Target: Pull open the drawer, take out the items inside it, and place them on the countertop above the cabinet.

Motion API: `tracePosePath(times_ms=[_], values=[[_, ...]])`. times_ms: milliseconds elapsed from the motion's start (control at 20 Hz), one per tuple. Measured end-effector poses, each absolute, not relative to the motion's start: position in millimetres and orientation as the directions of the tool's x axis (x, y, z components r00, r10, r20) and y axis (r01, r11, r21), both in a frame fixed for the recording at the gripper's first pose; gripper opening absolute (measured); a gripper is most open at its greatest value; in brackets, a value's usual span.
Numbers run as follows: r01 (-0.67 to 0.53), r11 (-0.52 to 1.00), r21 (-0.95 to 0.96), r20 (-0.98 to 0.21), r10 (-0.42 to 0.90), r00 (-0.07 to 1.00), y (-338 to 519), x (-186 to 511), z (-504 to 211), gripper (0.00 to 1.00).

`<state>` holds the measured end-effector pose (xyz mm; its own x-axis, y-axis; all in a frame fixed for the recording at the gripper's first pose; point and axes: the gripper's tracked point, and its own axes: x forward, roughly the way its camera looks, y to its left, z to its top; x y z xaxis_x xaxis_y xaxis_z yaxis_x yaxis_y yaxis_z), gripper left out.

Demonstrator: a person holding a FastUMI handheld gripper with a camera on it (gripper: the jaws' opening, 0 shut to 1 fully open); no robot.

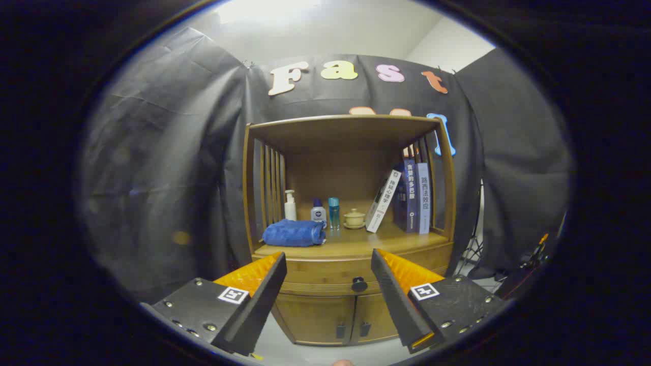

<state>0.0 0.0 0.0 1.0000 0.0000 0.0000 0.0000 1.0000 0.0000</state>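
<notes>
I hold the gripper (328,264) spread, drawer (325,277) apparently closed; I should centre both fingers on its knob (359,284).

Mount: the gripper view is taken from the gripper (328,264) itself, along its two spread fingers (257,300), seen at 7 and 5 o'clock.
Facing: the cabinet (348,223) is met front-on, at about countertop (351,246) height, level with the horizon.
Nearness: a moderate stand-off is kept; the whole cabinet is taken in, drawer knob (359,284) seen between the fingers at 6 o'clock.
Surroundings: booth wall (168,178) is seen from 9 to 3 o'clock.
</notes>
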Motion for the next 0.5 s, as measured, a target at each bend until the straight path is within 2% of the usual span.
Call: tracePosePath(times_ms=[500], values=[[-0.014, 0.999, -0.051, 0.000, 0.014, 1.000, -5.7, -4.9, -5.3, 1.00]])
